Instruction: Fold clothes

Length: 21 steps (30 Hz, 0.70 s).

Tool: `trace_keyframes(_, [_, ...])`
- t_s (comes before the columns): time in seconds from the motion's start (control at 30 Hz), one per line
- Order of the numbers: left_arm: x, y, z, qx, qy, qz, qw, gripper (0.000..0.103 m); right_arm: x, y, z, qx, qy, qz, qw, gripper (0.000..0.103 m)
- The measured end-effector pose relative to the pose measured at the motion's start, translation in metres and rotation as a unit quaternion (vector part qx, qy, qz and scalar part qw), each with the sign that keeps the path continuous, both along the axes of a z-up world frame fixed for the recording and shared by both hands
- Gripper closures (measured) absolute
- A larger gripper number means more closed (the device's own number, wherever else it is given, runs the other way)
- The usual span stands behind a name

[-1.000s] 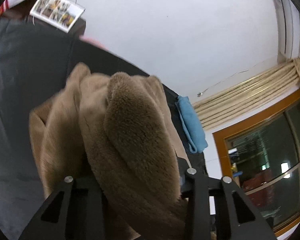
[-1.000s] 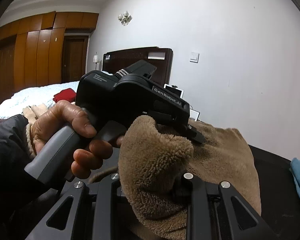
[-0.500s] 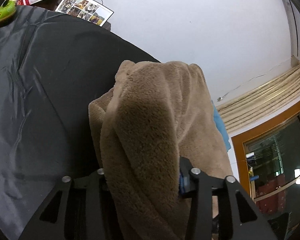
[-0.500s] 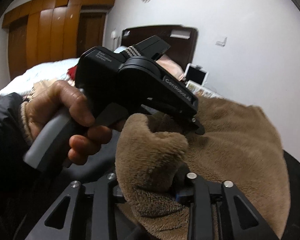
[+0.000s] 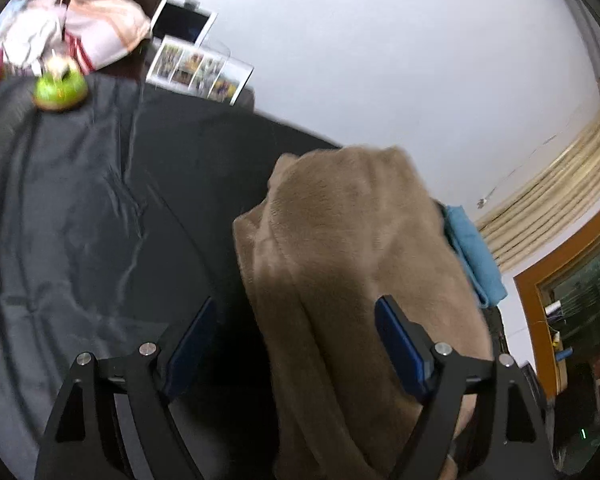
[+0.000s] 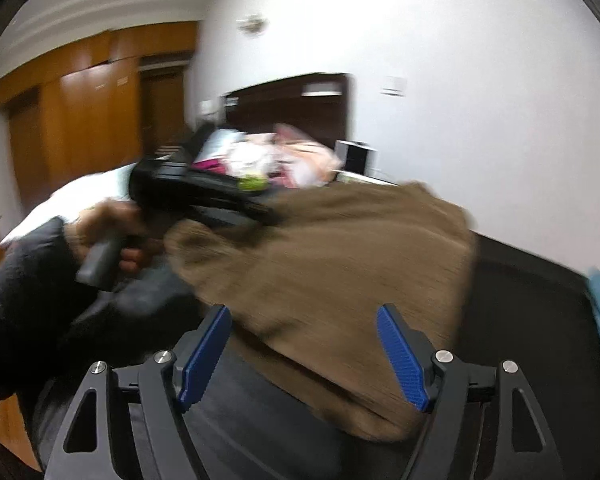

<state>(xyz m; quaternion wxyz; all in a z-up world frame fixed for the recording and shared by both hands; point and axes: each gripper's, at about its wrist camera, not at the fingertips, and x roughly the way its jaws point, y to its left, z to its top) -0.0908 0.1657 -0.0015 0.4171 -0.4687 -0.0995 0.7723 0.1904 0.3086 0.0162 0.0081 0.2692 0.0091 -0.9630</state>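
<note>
A brown fleece garment (image 5: 352, 264) lies folded over on the dark cloth surface (image 5: 80, 220). My left gripper (image 5: 296, 340) stands open above its near edge, blue pads apart, fleece running under the right finger. In the right wrist view the same brown garment (image 6: 340, 260) spreads across the dark surface, and my right gripper (image 6: 304, 344) is open just in front of it, holding nothing. A person's hand carries the other gripper body (image 6: 196, 196) at the garment's left side; that view is motion-blurred.
A folded blue cloth (image 5: 476, 256) lies beyond the fleece at the right. A green round object (image 5: 60, 90), photo prints (image 5: 200, 70) and a pile of pink and white fabric (image 5: 80, 28) sit at the far left. Wooden wardrobes (image 6: 80, 120) and a bed headboard (image 6: 292, 104) stand behind.
Both grippers have opened and let go of the brown fleece, which has dropped flat onto the dark surface. Both have drawn back from it.
</note>
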Motion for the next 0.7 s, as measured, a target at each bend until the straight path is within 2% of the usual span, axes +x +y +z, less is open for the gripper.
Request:
trace_keyframes(0.1, [0.02, -0.007, 0.026, 0.022, 0.03, -0.006, 0.9993, 0.019, 0.011, 0.026, -0.002, -0.001, -0.007, -0.05, 0.999, 0.026])
trace_keyframes(0.27, [0.065, 0.008, 0.054, 0.038, 0.075, -0.054, 0.9949, 0.019, 0.012, 0.042, -0.003, -0.01, -0.019, -0.067, 0.998, 0.026])
trace_keyframes(0.4, [0.083, 0.038, 0.046, 0.024, 0.09, -0.074, 0.9929, 0.019, -0.005, 0.041, -0.01, 0.003, -0.037, -0.071, 0.997, 0.026])
trace_keyframes(0.57, [0.07, 0.05, -0.003, -0.023, 0.036, -0.045, 0.9981, 0.019, -0.026, 0.039, -0.018, 0.02, -0.059, -0.077, 0.995, 0.026])
trace_keyframes(0.7, [0.072, 0.045, -0.018, -0.053, 0.054, -0.027, 0.9968, 0.019, -0.031, 0.042, -0.035, 0.03, -0.102, -0.074, 0.992, 0.025])
